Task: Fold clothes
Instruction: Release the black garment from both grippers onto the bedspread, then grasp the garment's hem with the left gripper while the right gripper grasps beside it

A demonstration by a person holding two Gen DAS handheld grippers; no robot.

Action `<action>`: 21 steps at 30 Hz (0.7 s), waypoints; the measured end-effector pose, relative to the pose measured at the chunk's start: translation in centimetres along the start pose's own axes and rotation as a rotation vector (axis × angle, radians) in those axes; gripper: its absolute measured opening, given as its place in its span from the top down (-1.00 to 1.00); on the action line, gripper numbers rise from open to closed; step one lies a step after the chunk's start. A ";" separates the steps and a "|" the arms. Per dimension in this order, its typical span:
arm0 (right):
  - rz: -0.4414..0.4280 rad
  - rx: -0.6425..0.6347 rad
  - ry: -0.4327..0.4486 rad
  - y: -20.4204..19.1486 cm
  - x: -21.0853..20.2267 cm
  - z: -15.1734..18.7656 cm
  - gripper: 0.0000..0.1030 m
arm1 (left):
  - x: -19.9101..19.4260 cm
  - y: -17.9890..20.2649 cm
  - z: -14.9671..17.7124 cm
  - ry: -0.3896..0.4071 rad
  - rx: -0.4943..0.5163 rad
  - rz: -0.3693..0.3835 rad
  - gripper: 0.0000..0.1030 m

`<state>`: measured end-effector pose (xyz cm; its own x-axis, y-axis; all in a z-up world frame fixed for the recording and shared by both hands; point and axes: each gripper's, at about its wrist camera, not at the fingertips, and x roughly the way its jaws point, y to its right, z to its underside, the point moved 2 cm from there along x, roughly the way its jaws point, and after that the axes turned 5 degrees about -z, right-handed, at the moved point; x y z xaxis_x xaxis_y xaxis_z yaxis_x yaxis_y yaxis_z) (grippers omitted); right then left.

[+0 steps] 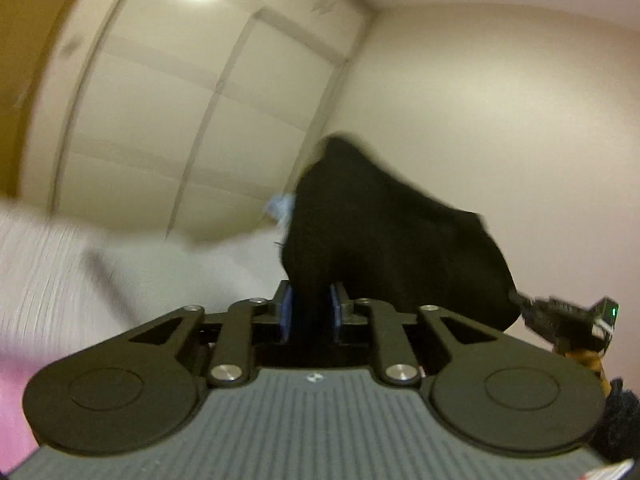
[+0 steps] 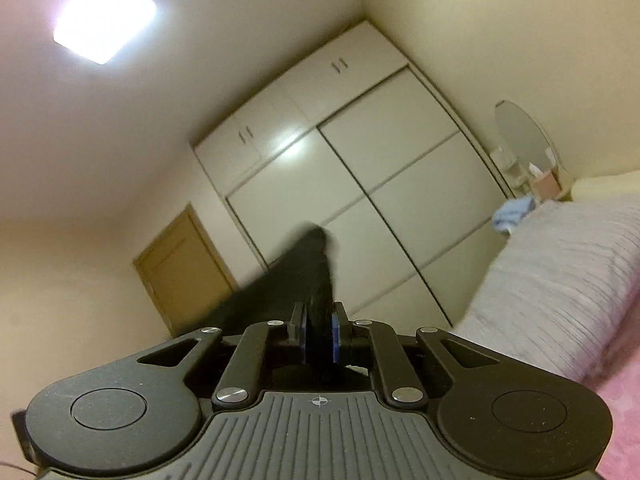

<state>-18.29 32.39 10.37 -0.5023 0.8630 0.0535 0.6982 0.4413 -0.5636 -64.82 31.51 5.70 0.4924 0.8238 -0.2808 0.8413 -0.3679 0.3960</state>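
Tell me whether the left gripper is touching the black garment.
Touching. The left wrist view shows the left gripper with the black garment pinched between its blue pads.

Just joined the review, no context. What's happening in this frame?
A person is folding clothes with a hand-held gripper in each hand. The left hand-held gripper and the right hand-held gripper are each shut on a black garment; it appears to be one piece. Both cameras tilt up at the wardrobe and ceiling, so the garment looks lifted in the air. The bed sits to the side. The images are motion-blurred.
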 end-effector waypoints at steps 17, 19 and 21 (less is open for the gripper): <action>0.403 0.260 -0.972 15.7 -16.5 26.5 0.55 | -4.4 3.4 36.5 -0.605 -0.317 -0.437 0.60; 0.406 0.204 -0.989 15.4 -17.0 28.4 0.55 | -2.4 3.0 38.6 -0.627 -0.302 -0.440 0.58; 0.406 0.156 -1.002 15.3 -16.8 31.1 0.54 | -1.0 2.2 39.9 -0.629 -0.310 -0.435 0.56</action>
<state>-15.05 17.00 -24.78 -0.4857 0.3143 -0.8157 0.8689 0.0719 -0.4897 -54.54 12.70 -28.08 0.2475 0.4357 -0.8654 0.9312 0.1398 0.3367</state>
